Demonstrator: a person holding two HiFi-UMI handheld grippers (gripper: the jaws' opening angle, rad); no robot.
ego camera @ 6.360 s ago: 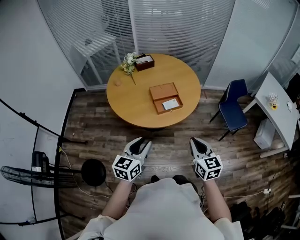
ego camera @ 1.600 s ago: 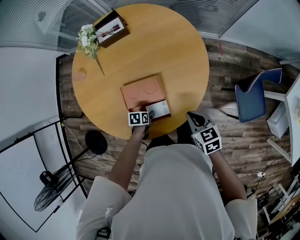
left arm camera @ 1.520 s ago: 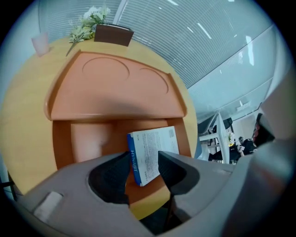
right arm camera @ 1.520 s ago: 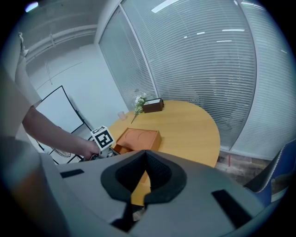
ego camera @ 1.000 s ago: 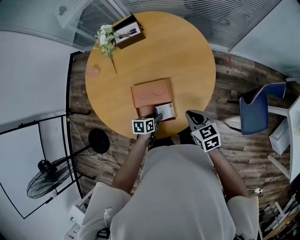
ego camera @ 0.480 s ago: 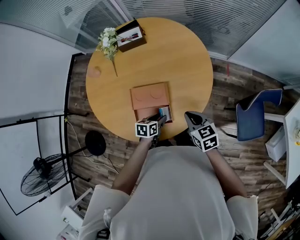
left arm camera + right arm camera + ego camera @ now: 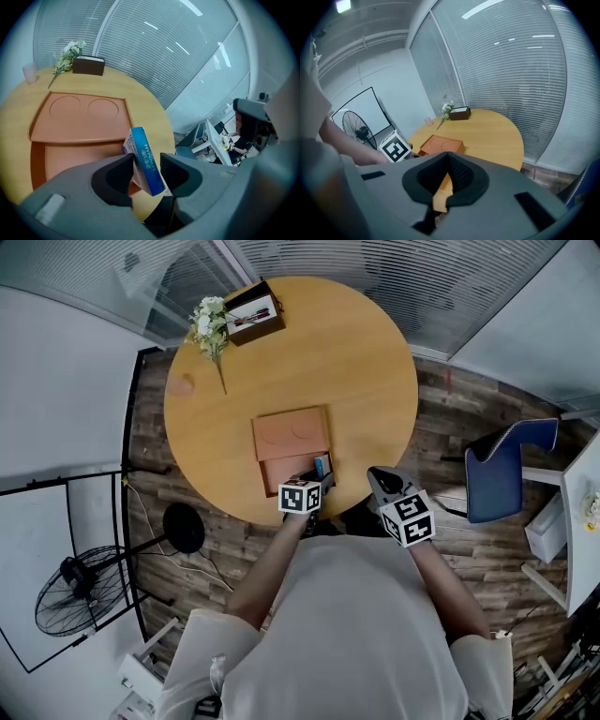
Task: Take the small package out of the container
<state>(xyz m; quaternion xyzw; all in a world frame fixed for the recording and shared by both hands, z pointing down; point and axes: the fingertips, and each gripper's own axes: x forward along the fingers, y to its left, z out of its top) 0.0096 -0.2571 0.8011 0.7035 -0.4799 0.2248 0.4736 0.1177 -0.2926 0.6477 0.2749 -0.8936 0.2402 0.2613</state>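
Small package (image 7: 142,157) tilted, pinched low between left gripper (image 7: 322,481) jaws, over the near-right corner of the container (image 7: 286,448) on the desk (image 7: 366,362). Right gripper (image 7: 446,159) jaws closed, empty (idle). Risk: the low, off-centre grip may let the package pivot and slip back in.

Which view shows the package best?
Left gripper view: the package sits centre frame, clamped by the left gripper, print visible. The head view shows only a blue sliver; in the right gripper view I cannot make it out.
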